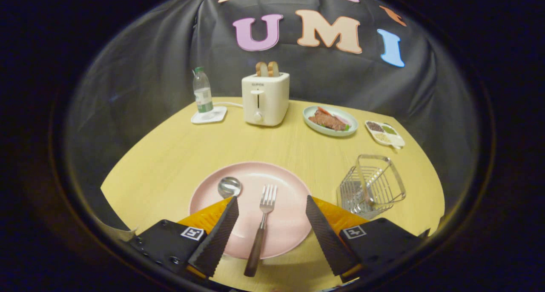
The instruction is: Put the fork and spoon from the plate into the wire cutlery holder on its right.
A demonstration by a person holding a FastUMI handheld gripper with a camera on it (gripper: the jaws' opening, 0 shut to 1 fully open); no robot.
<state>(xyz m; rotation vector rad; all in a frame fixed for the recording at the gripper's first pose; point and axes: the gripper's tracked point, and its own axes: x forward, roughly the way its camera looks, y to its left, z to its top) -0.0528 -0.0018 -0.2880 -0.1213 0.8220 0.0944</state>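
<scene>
Gripper [270, 228] sits nearest the camera, low over the near edge of the counter [170, 156], fingers spread wide apart, holding nothing. Left fingertip [232, 204] overlaps the spoon's handle; right fingertip [310, 203] is over the plate's right rim.

Left to right on the near half: pink plate [285, 228] centred close to the near edge. Spoon [229, 186] on its left part, bowl pointing to the far edge, handle hidden behind the left finger. Fork [261, 228] lies between the fingers, tines toward the far edge, dark handle running off the plate's near rim onto the counter. Wire cutlery holder [372, 185] stands just right of the plate, near the right edge, just beyond the right finger; can't tell whether anything is in it.

Far side, left to right: water bottle [202, 90] on a white coaster [209, 115], white toaster [265, 98] with two bread slices [267, 69] sticking up, pale green plate of food [331, 120], small divided dish [384, 133] near the far right corner.
</scene>
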